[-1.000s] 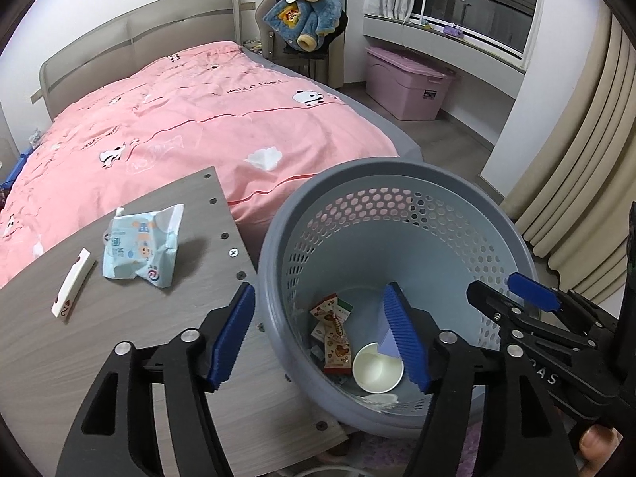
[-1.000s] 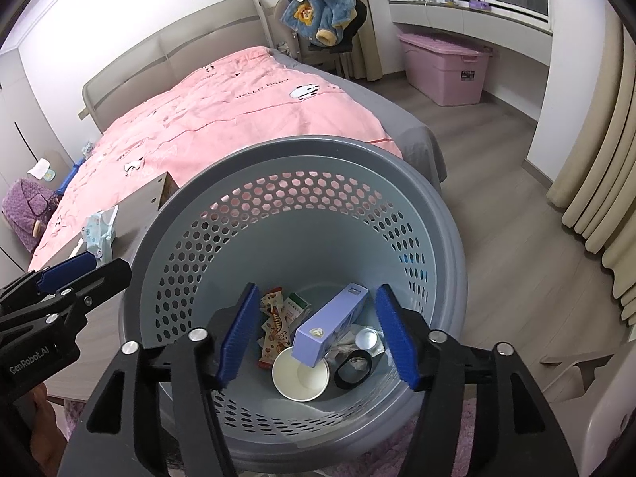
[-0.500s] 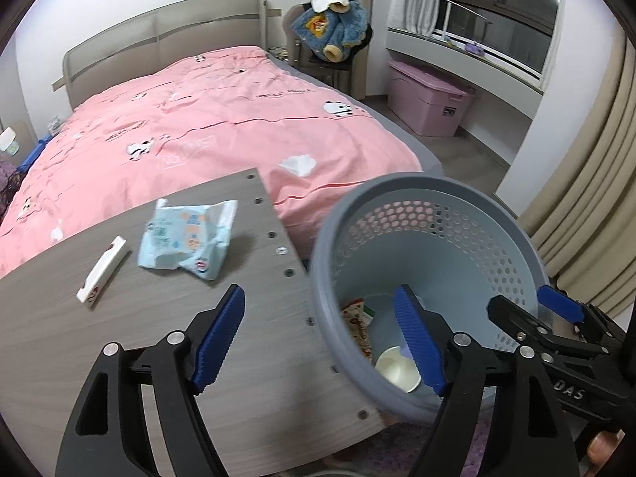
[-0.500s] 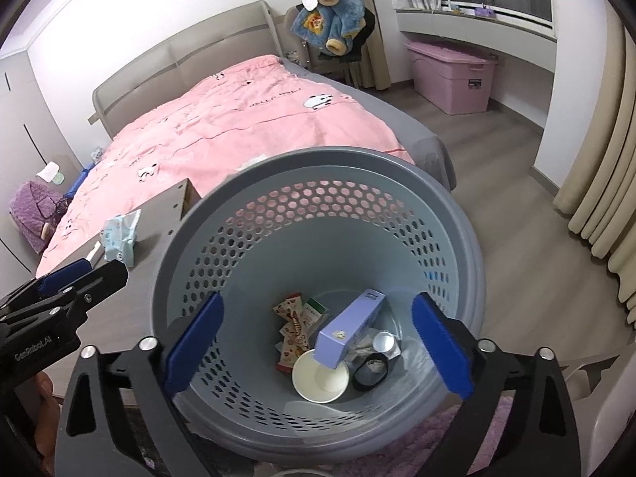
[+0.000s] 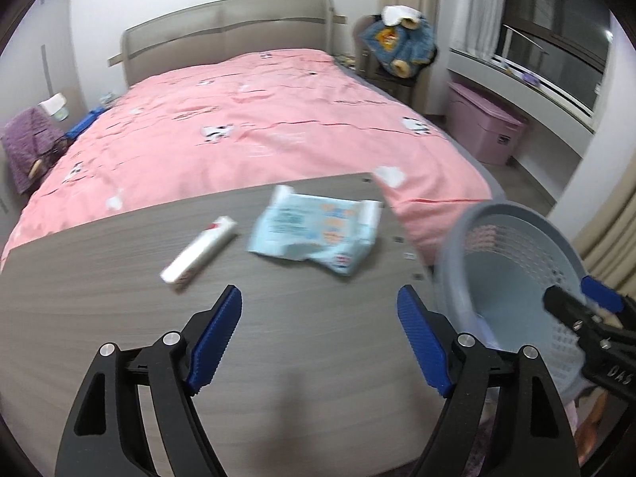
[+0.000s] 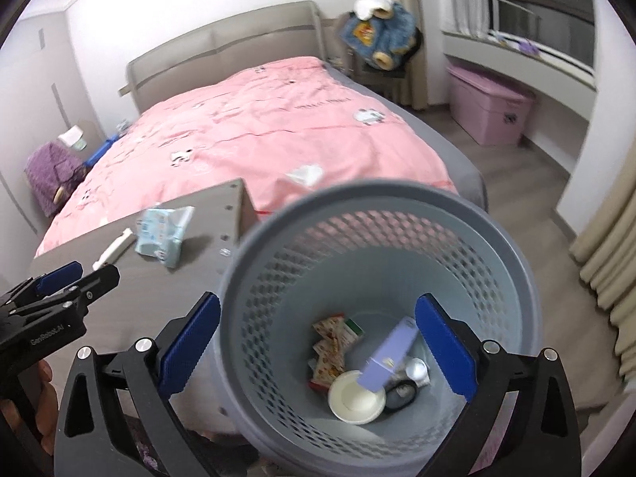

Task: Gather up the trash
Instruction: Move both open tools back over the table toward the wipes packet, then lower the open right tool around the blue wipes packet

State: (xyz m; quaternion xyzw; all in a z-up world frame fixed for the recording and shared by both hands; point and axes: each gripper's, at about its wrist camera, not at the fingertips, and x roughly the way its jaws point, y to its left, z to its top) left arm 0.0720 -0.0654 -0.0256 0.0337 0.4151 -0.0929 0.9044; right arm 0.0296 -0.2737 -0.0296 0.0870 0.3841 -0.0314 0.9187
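Observation:
A crumpled light-blue wipes packet (image 5: 318, 234) and a small white tube-like box (image 5: 198, 254) lie on the grey wooden table (image 5: 278, 357). My left gripper (image 5: 320, 338) is open and empty, above the table just short of them. A grey perforated basket (image 6: 377, 214) stands right of the table; it holds a white paper cup (image 6: 355, 395), a lilac box (image 6: 391, 353) and snack wrappers (image 6: 330, 353). My right gripper (image 6: 318, 348) is open and empty over the basket's mouth. The packet (image 6: 163, 234) also shows in the right wrist view.
A bed with a pink cover (image 5: 258, 127) lies behind the table. A chair with a blue jacket (image 5: 401, 51) and a pink storage box (image 5: 485, 127) stand at the back right. Curtains (image 6: 608, 238) hang on the right. A white scrap (image 5: 391, 175) lies on the bed.
My left gripper has swung left from over the basket to over the table, facing the packet and the white box. My right gripper has opened wider and stays above the basket.

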